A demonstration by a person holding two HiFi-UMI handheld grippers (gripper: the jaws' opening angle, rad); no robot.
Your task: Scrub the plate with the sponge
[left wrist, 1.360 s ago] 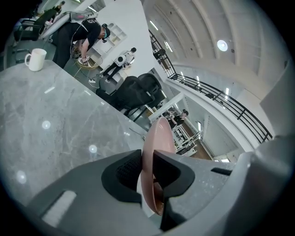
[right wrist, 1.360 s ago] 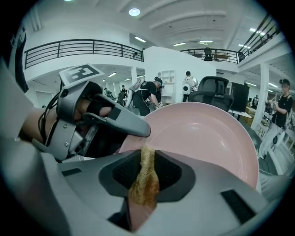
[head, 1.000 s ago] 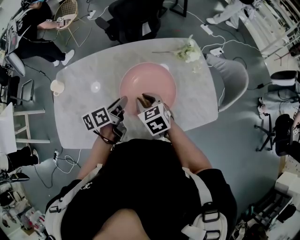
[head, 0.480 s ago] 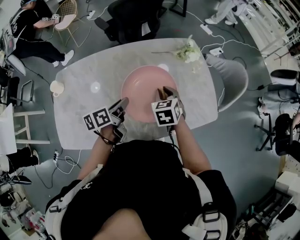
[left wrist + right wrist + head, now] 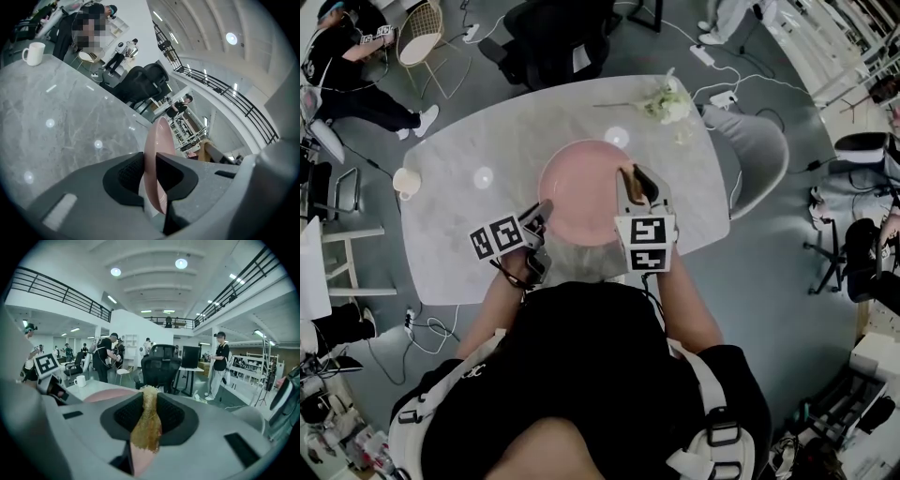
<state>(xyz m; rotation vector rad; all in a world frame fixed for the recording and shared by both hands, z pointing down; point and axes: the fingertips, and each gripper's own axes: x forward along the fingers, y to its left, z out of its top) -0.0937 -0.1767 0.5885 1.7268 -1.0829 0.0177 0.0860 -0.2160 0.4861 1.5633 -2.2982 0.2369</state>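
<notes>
Head view gives us the plate [image 5: 581,202] lying by the desk's [image 5: 459,234] near edge, about midway along it. Our left gripper [image 5: 540,217] pinches the plate's near-left rim, with a pad pressed on each face. Our right gripper [image 5: 639,187] is clamped on the sponge [image 5: 146,425], a yellowish wad squeezed between its pads, over the plate's right rim. We cannot tell whether sponge and plate touch. A mug [image 5: 406,181] stands at the desk's left edge, and flowers [image 5: 667,103] lie at its far right corner.
</notes>
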